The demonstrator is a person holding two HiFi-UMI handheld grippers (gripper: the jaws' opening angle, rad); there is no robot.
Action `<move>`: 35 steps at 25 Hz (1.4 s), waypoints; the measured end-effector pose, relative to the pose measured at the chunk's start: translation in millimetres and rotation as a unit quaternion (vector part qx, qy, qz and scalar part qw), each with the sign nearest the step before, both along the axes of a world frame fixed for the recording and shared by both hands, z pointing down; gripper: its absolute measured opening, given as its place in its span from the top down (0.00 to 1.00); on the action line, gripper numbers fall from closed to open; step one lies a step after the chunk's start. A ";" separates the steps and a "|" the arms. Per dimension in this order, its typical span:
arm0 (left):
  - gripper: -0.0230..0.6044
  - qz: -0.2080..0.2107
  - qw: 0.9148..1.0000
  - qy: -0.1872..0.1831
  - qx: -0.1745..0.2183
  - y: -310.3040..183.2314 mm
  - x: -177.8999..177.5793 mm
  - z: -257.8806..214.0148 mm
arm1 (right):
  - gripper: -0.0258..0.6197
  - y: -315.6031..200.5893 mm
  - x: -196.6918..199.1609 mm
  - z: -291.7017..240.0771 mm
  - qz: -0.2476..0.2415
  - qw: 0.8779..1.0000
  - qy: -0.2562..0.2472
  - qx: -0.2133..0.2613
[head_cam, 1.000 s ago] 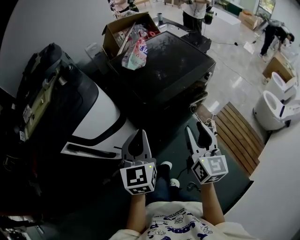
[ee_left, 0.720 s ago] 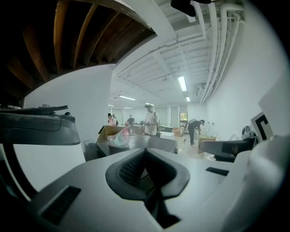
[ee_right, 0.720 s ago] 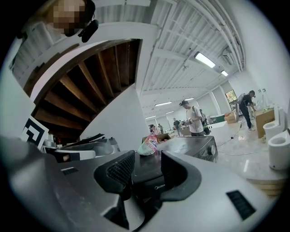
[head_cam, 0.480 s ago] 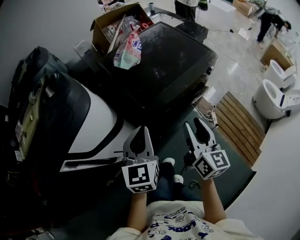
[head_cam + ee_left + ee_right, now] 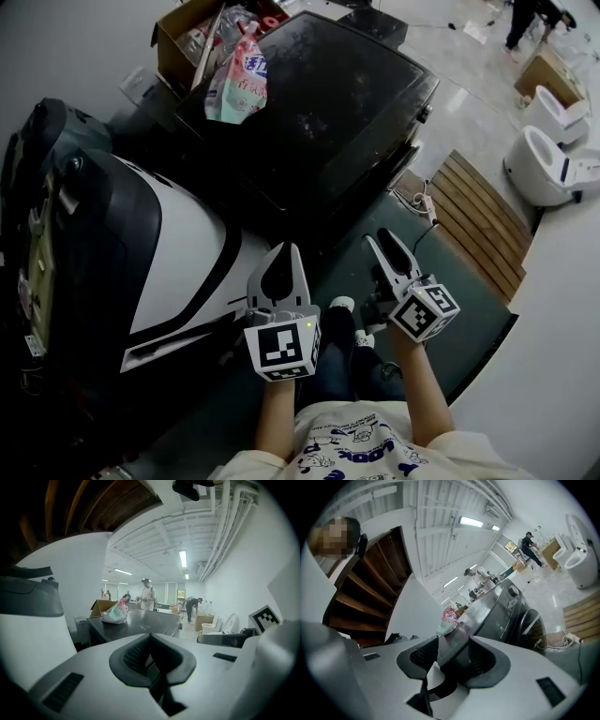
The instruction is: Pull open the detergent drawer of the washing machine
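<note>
The black washing machine [image 5: 328, 103] stands ahead of me, its flat top filling the upper middle of the head view. In the right gripper view its front [image 5: 511, 606] shows the round door and the control strip. I cannot make out the detergent drawer. My left gripper [image 5: 284, 251] hangs short of the machine's near corner, its jaws shut and empty [image 5: 150, 641]. To its right, my right gripper [image 5: 386, 246] is tilted and also short of the machine. Its jaws are opening with nothing between them [image 5: 447, 656].
A pink bag [image 5: 236, 80] lies on the machine's top beside an open cardboard box [image 5: 187, 33]. A white-and-black appliance [image 5: 178, 253] stands close on the left. A slatted wooden platform [image 5: 478, 225] and white toilets [image 5: 553, 159] are to the right. People stand far back.
Both grippers have sunk and moved toward the washing machine, which now looms larger. The right gripper has rolled, so its marker cube is tilted, and its jaws stand slightly wider.
</note>
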State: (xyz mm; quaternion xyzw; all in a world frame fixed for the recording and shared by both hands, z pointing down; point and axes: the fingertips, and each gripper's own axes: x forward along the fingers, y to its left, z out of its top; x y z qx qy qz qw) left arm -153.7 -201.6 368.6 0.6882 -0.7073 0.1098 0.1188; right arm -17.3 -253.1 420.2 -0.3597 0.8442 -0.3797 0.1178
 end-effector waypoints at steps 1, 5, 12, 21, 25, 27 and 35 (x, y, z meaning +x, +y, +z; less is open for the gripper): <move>0.94 0.002 1.000 -0.001 -0.002 -2.2 -1.7 3.9 | 0.66 -1.4 -2.4 4.6 -0.001 1.000 -0.010 -0.005; 0.94 0.008 1.000 -0.001 -0.011 -8.7 -7.7 19.8 | 0.65 -5.8 -12.1 23.3 -0.009 0.998 -0.054 -0.025; 0.94 0.020 1.000 0.003 -0.020 -18.8 -13.4 54.4 | 0.63 -12.1 -29.3 56.7 -0.030 0.985 -0.165 -0.049; 0.94 0.014 1.000 0.018 -0.017 -33.7 -17.3 79.5 | 0.61 -20.8 -46.9 96.0 -0.057 0.974 -0.205 -0.075; 0.94 0.027 0.999 0.006 -0.040 -34.2 -17.7 95.8 | 0.61 -28.3 -51.4 116.5 -0.057 0.972 -0.211 -0.084; 0.94 0.015 0.999 0.025 -0.027 -38.4 -17.6 96.3 | 0.61 -31.9 -52.9 125.3 -0.056 0.971 -0.216 -0.088; 0.94 0.034 0.998 0.016 -0.056 -34.1 -17.4 119.2 | 0.61 -42.1 -62.5 149.9 -0.065 0.964 -0.240 -0.099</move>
